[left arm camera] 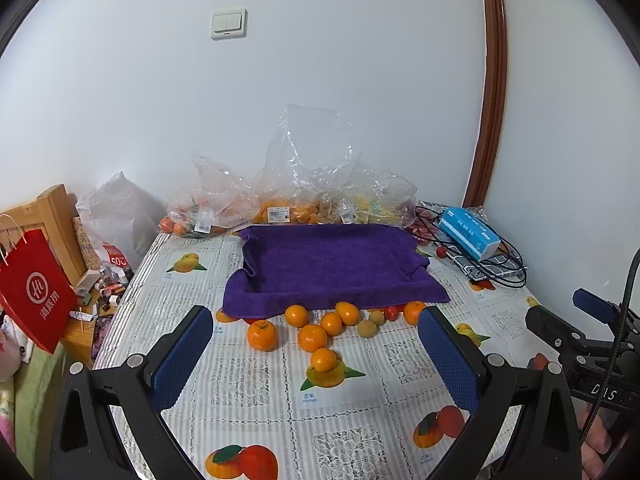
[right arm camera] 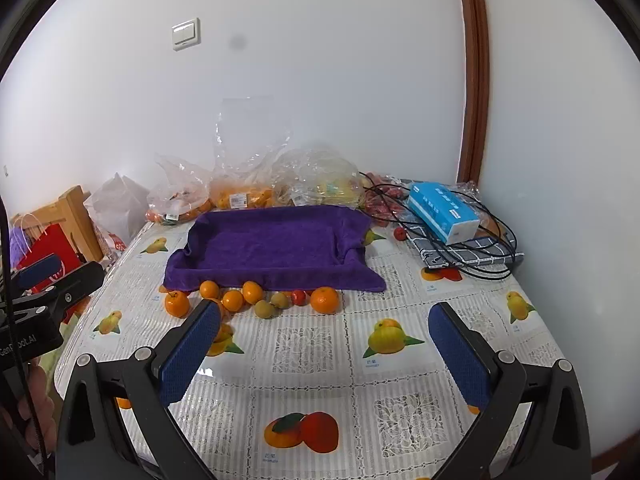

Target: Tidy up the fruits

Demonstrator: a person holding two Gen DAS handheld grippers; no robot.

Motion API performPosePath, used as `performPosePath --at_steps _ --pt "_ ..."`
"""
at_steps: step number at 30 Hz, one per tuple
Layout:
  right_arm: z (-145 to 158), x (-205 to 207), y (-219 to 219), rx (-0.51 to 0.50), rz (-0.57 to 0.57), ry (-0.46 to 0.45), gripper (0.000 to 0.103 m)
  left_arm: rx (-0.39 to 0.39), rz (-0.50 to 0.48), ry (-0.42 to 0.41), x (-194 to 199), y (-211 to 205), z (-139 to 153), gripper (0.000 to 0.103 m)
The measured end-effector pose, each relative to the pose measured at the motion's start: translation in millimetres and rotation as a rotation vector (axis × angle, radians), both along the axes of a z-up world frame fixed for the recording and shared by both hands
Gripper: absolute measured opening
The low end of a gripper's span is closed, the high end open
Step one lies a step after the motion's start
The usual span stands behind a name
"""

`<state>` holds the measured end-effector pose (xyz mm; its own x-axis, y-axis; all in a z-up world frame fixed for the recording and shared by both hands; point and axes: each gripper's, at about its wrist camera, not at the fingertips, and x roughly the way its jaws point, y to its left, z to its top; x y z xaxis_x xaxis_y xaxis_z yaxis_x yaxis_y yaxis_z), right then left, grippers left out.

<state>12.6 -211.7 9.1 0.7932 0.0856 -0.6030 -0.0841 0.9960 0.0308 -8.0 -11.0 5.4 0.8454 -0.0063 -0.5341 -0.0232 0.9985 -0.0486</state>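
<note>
Several oranges (left arm camera: 262,335) (right arm camera: 324,300), two small greenish fruits (left arm camera: 367,328) (right arm camera: 264,309) and a small red fruit (left arm camera: 391,312) (right arm camera: 298,297) lie on the table in front of a tray draped with a purple towel (left arm camera: 332,264) (right arm camera: 272,244). The tray holds no fruit. My left gripper (left arm camera: 316,344) is open and empty, above the table near the oranges. My right gripper (right arm camera: 324,336) is open and empty, a little short of the fruit row; it also shows at the right of the left wrist view.
Clear plastic bags of fruit (left arm camera: 280,196) (right arm camera: 248,188) lie against the wall behind the tray. A blue tissue box (left arm camera: 470,232) (right arm camera: 442,212), black cables (right arm camera: 480,256) and a checked cloth sit at the right. A red paper bag (left arm camera: 34,288) stands left of the table.
</note>
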Motion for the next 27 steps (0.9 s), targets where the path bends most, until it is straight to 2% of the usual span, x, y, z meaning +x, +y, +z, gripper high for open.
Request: performPosePath --at_steps 27 --pt "3 -3 4 0.007 -0.001 -0.011 0.102 -0.012 0.010 -0.002 -3 9 -1 0.103"
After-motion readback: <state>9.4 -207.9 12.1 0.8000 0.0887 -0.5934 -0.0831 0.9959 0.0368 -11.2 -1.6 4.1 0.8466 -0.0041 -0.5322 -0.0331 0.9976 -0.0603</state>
